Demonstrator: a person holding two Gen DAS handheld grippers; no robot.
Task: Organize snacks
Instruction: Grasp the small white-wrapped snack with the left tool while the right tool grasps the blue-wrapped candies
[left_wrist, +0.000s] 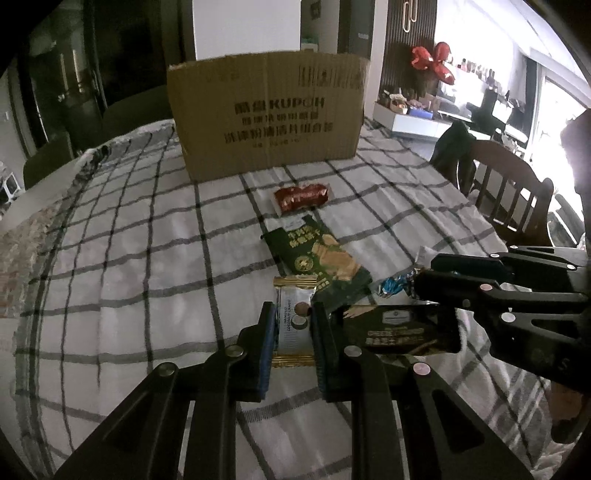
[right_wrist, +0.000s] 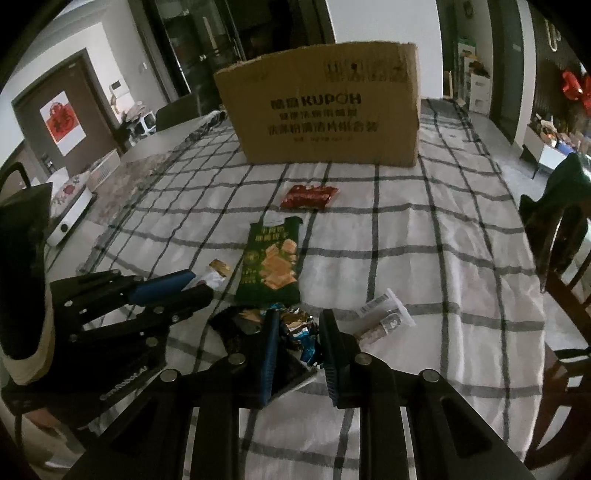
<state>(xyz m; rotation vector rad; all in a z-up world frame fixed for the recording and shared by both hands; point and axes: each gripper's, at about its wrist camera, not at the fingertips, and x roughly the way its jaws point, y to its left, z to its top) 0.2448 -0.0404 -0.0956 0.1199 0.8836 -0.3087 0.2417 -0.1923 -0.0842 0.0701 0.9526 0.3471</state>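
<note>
Several snack packs lie on a checked tablecloth (left_wrist: 147, 258) before a cardboard box (left_wrist: 267, 110). My left gripper (left_wrist: 293, 314) is open, its fingers astride a white gold-edged wafer pack (left_wrist: 293, 321). Beside it lie a dark cheese-stick pack (left_wrist: 402, 330), a green cracker bag (left_wrist: 317, 258) and a red pack (left_wrist: 301, 195). My right gripper (right_wrist: 297, 321) is open around a crinkled blue-and-silver wrapper (right_wrist: 301, 328), over the dark pack (right_wrist: 236, 325). The green bag (right_wrist: 273, 262), red pack (right_wrist: 308, 195) and box (right_wrist: 321, 107) lie beyond. The right gripper also shows in the left wrist view (left_wrist: 424, 275).
A clear-wrapped bar (right_wrist: 384, 319) lies right of my right gripper. A wooden chair (left_wrist: 506, 188) with a dark garment stands at the table's right edge. My left gripper (right_wrist: 192, 286) shows at the left in the right wrist view. The box stands at the table's far side.
</note>
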